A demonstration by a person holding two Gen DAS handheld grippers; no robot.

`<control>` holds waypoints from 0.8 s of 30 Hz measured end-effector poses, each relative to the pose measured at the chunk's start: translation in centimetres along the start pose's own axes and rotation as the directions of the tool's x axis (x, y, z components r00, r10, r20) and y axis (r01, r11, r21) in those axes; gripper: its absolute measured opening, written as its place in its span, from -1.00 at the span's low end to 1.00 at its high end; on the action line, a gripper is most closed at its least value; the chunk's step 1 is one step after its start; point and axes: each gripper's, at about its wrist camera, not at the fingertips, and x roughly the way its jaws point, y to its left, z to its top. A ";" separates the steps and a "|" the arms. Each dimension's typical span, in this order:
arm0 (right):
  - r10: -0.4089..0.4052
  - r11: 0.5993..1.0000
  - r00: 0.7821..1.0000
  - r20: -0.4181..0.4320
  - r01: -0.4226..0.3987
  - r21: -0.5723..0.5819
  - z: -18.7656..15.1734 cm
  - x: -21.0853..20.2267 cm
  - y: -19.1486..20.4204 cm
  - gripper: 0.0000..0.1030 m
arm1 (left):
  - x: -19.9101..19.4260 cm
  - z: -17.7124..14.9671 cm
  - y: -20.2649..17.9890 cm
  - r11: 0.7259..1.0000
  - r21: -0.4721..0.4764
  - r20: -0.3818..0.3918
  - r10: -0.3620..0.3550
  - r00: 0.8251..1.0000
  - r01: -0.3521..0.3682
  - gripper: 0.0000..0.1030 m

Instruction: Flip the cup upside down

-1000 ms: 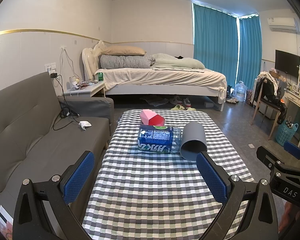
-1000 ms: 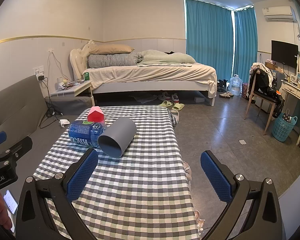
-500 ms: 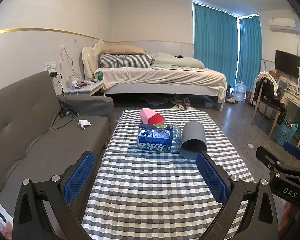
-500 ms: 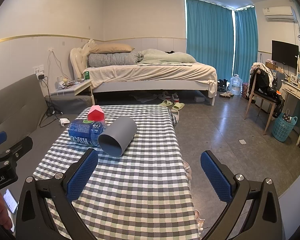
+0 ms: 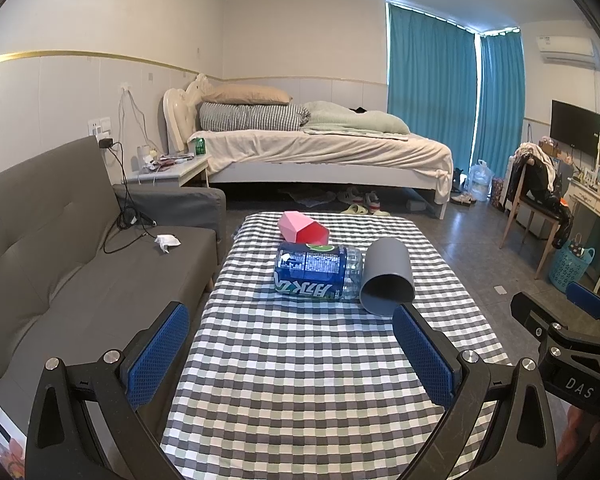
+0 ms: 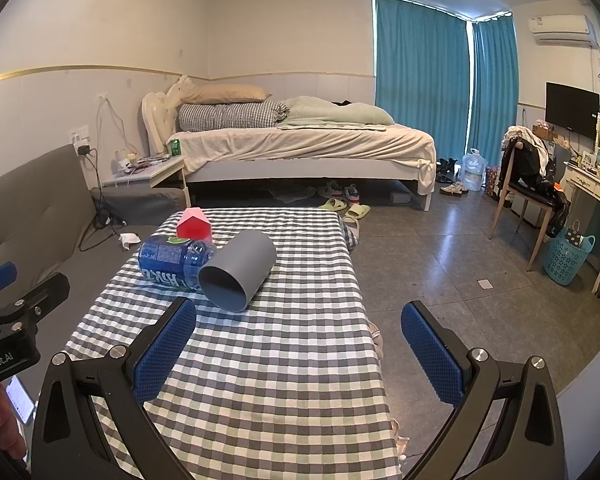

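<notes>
Cup [image 6: 236, 276] lay sideways, touching the bottle [image 5: 316, 274].
My left gripper [image 5: 290, 350] and right gripper [image 6: 298, 346] hovered near, fingers spread, empty.

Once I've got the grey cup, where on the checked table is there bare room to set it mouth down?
Free: the checked tablecloth between both open grippers and the grey plastic cup, and the strip right of the cup. Crowded: mid-table, where the cup lies on its side against the blue-labelled plastic bottle, with the red and pink house-shaped box just behind.
</notes>
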 end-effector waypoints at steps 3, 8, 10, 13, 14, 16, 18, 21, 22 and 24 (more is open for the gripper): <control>-0.016 1.000 1.000 -0.021 0.016 -0.003 0.2 0.2 0.5 1.00 | 0.3 0.1 0.5 1.000 -0.008 -0.016 0.000 1.000 -0.001 1.00; -0.030 1.000 0.997 -0.067 0.030 0.003 0.9 1.7 1.2 1.00 | 1.8 0.7 1.6 1.000 -0.023 -0.052 0.002 0.999 -0.003 1.00; -0.028 1.000 0.995 -0.097 0.029 0.005 1.3 2.8 1.7 1.00 | 3.0 0.8 2.3 1.000 -0.028 -0.075 0.010 0.997 -0.012 1.00; -0.025 1.000 0.990 -0.135 0.026 0.006 2.0 4.9 2.6 1.00 | 4.9 1.2 3.5 0.999 -0.046 -0.114 0.023 0.993 -0.029 1.00; -0.024 1.000 0.989 -0.146 0.026 0.009 2.3 5.8 2.9 1.00 | 5.4 1.2 3.8 0.998 -0.051 -0.123 0.025 0.992 -0.031 1.00; -0.019 1.000 0.987 -0.162 0.022 0.016 3.1 7.2 3.4 1.00 | 6.8 1.3 4.6 0.997 -0.061 -0.149 0.032 0.988 -0.041 1.00; -0.014 1.000 0.982 -0.187 0.019 0.025 3.7 9.2 4.1 1.00 | 7.7 1.4 4.9 0.997 -0.061 -0.169 0.036 0.985 -0.047 1.00; 0.003 0.998 0.973 -0.229 0.010 0.054 4.3 12.0 5.1 1.00 | 9.4 1.6 5.2 0.997 -0.051 -0.196 0.041 0.980 -0.052 1.00; 0.009 0.998 0.970 -0.243 0.007 0.063 4.6 12.8 5.4 1.00 | 10.1 1.6 5.4 0.997 -0.048 -0.203 0.042 0.978 -0.053 1.00; 0.017 0.997 0.963 -0.270 0.003 0.074 4.7 14.5 6.2 1.00 | 11.1 1.8 5.5 0.998 -0.046 -0.215 0.041 0.976 -0.052 1.00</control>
